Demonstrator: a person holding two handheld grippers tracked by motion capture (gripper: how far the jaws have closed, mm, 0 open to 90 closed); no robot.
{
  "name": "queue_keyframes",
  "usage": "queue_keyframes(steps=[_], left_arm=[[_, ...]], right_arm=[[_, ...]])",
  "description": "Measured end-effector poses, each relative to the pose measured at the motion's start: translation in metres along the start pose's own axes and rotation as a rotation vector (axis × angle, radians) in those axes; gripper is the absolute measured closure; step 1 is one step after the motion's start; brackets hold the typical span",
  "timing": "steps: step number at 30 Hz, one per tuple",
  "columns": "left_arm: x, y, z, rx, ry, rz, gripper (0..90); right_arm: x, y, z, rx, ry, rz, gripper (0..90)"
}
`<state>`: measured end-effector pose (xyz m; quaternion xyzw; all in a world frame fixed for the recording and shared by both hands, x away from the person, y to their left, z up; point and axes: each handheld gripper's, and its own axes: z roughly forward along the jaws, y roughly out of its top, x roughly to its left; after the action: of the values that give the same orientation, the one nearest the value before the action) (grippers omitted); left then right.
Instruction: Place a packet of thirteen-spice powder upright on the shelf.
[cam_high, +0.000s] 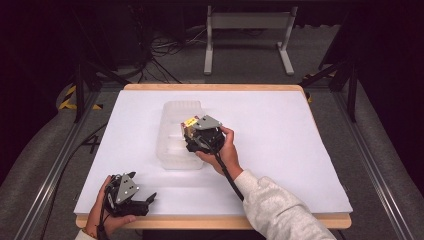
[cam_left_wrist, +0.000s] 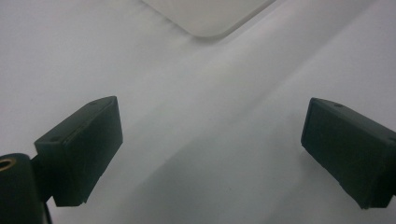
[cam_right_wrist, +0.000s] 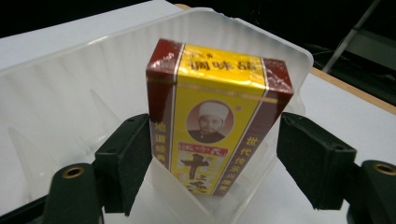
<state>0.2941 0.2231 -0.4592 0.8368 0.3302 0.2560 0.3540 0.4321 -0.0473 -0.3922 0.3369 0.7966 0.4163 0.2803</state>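
Note:
A yellow and dark red box (cam_right_wrist: 215, 121) with Chinese print and a portrait stands upright in a translucent plastic tray (cam_right_wrist: 70, 93). My right gripper (cam_right_wrist: 217, 154) straddles the box's lower half. Its left pad lies close against the box's side, and a clear gap separates the right pad from it, so the gripper is open. From above, the right gripper (cam_high: 189, 137) hangs over the tray (cam_high: 175, 112), with the box (cam_high: 189, 123) at its tip. My left gripper (cam_high: 149, 202) rests near the table's front left corner, its jaws wide open over bare white table (cam_left_wrist: 210, 149).
The white table (cam_high: 280, 130) has a wooden edge. One corner of the tray (cam_left_wrist: 210, 18) lies ahead of the left gripper. A white metal stand (cam_high: 247, 40) and cables sit on the floor beyond the table. Metal rails run along both sides.

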Motion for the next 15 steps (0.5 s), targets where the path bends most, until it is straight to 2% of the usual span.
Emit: queue_keyframes(steps=[1,9,13,15], left_arm=[[0.0,0.0,0.0,-0.001,0.001,-0.003,5.9],[0.0,0.0,0.0,0.001,0.002,0.001,5.9],[0.0,0.0,0.0,0.003,0.002,0.002,5.8],[0.0,0.0,0.0,0.004,0.003,0.002,5.8]], right_arm=[[-0.003,-0.002,0.001,0.007,-0.012,0.005,28.3],[-0.011,-0.007,-0.001,0.016,-0.012,0.021,28.5],[-0.015,-0.01,-0.003,0.017,-0.008,0.024,28.2],[-0.017,-0.012,-0.006,0.01,0.008,0.02,28.2]])
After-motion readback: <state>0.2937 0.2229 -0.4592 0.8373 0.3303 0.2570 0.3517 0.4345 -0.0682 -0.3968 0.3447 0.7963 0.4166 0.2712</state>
